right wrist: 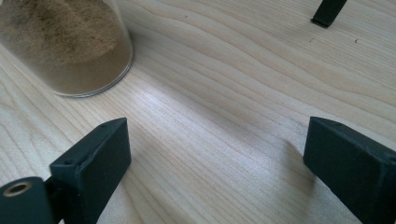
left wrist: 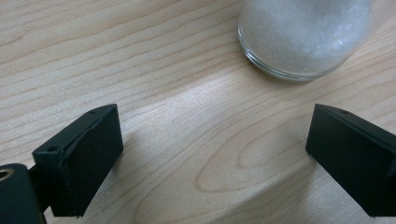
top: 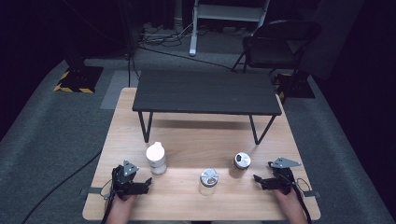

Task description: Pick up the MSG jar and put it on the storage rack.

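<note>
— Where were the two tools?

— The left hand-held gripper (top: 140, 185) lay at the lower left of the frame, jaws spread wide with only bare light wooden desk (top: 187, 140) between them; the right hand-held gripper (top: 265, 181) sat at the lower right, equally agape and empty.

— And the jars?

— The clear glass jar of white grains (top: 156, 158) stood just above the left one (near, not touching). The glass jar of brown powder with a silver lid (top: 240, 164) stood up-left of the right one.
</note>
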### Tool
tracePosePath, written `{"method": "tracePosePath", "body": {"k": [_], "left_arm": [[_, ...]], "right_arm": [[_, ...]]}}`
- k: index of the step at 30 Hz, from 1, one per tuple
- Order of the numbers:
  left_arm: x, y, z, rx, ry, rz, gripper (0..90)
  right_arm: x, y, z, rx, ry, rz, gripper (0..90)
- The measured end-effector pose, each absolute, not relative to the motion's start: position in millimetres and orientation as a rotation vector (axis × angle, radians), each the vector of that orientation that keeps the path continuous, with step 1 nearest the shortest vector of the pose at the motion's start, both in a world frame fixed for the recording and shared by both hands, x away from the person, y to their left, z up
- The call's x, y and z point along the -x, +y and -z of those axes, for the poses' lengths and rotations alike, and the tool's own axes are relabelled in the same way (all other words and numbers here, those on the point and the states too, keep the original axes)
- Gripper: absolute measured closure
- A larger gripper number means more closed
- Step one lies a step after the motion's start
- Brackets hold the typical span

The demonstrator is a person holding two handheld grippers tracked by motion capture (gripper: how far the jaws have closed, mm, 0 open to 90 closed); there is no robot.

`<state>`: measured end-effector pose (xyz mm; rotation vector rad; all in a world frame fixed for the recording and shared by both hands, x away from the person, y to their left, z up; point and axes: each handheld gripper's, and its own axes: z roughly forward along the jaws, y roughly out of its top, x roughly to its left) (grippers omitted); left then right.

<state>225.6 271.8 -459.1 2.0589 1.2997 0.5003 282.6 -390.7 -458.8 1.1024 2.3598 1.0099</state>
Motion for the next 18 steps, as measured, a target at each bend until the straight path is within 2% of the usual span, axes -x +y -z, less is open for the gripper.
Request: {"method": "tracePosePath", "body": {"k": [10,18], "left_arm": [[-229.0,270.2,458.3,-2.071,1.299,-0.496,0.6],[-226.0,272.5,455.1,-2.066,1.235,-0.495,3.7]], "right_arm": [[-282.6,-390.5,458.8,-1.102,2.359,-1.009,7.4],[-282.5,-390.4,458.9,-1.103,2.358,-1.008,7.3]]}}
